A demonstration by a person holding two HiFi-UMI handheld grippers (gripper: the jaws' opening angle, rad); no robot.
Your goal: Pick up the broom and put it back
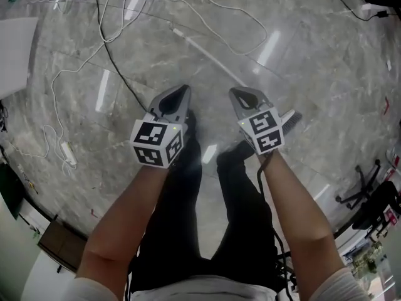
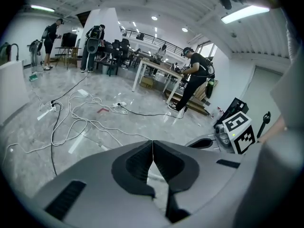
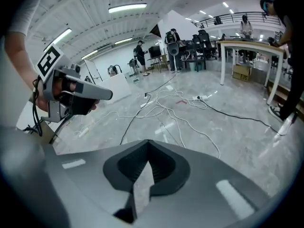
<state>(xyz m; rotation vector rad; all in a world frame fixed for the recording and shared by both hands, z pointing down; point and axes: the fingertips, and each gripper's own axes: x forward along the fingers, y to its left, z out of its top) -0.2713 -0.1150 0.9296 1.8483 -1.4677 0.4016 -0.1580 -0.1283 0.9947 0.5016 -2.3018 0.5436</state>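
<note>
Head view, broom (image 1: 207, 53) partly behind right gripper (image 1: 238, 96)

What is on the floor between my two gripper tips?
Nothing: in the head view, only bare marble floor shows between the left gripper and the right gripper.

In the head view the right gripper (image 1: 238, 96) covers the floor between the pale handle of what may be the broom (image 1: 210, 56) and a dark bristly piece (image 1: 292, 120) beside it, so whether they join cannot be told; the person's shoes (image 1: 237, 149) show only in part past it and the left gripper (image 1: 183, 90); a black chair (image 1: 362, 188) is cut at the picture's right edge, a white panel (image 1: 15, 52) at its left; the distant people (image 2: 95, 42) are too small to make out.
</note>
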